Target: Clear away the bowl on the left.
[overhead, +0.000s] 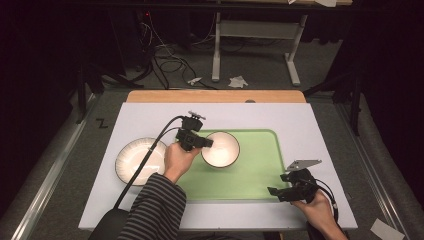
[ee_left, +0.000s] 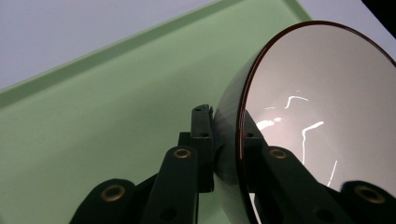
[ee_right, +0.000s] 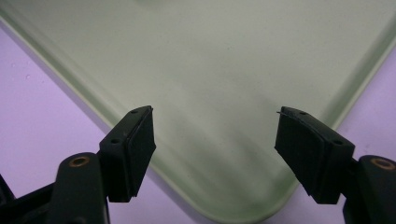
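**Bowl held by its rim over the green tray**

The bowl [overhead: 220, 149] is seen on the left part of the green tray [overhead: 255, 170]; its base is hidden. Its rim is clamped between the jaws of the left gripper [overhead: 202, 142]. The right gripper [overhead: 278, 188] is held wide open, with nothing between its jaws, above the tray's near right corner. A ribbed plate [overhead: 140, 158] lies just beside the tray, partly covered by the cable.

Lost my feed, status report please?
Left gripper shut on bowl rim, over green tray. Right gripper open, idle at tray corner. Plate left, clear.
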